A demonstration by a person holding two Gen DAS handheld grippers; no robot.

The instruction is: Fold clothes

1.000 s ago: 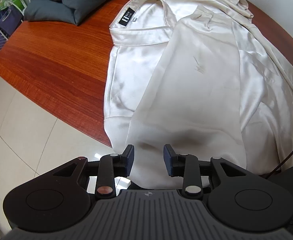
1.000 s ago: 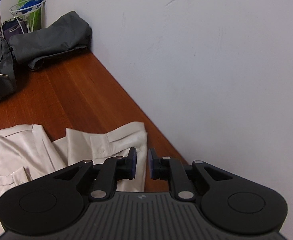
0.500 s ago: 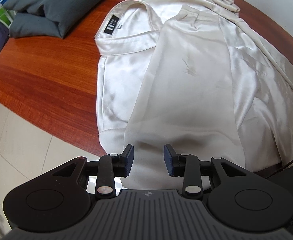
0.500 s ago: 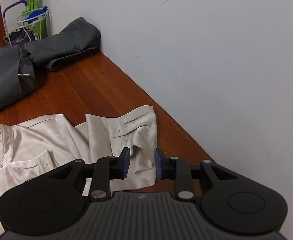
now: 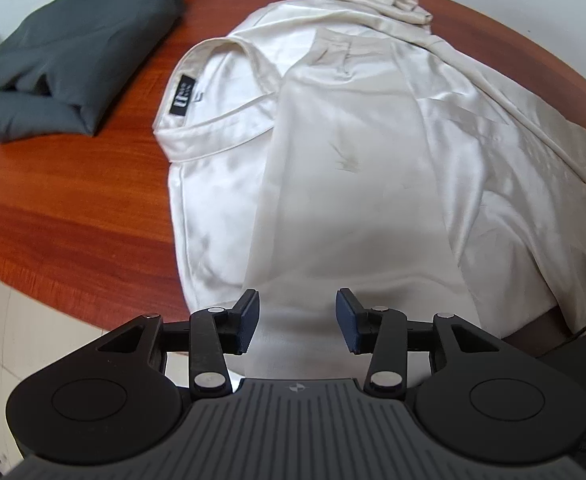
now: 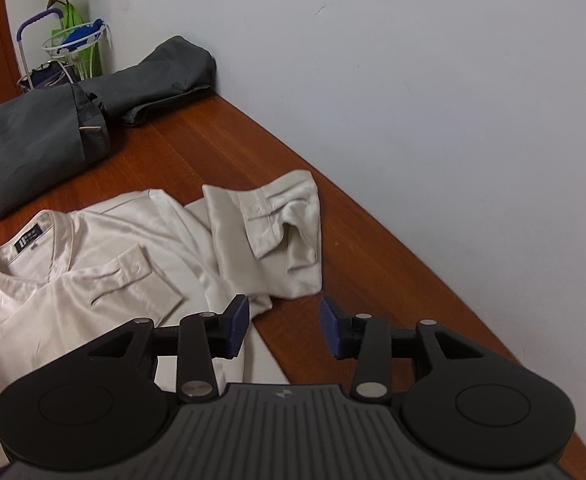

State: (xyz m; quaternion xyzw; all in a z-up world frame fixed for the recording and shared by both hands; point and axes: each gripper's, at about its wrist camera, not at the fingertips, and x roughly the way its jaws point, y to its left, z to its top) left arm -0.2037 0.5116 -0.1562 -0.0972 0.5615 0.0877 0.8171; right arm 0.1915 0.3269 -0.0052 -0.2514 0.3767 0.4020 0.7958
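Over the reddish wooden surface (image 5: 73, 208), both jaws just spreading, empty; the cream satin shirt (image 5: 353, 200) looks slippery — I'd pinch its hem.

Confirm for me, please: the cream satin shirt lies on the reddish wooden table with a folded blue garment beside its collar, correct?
Not quite: the folded garment beside the collar is dark grey, not blue, as the left wrist view shows. The cream satin shirt does lie on the reddish wooden table.
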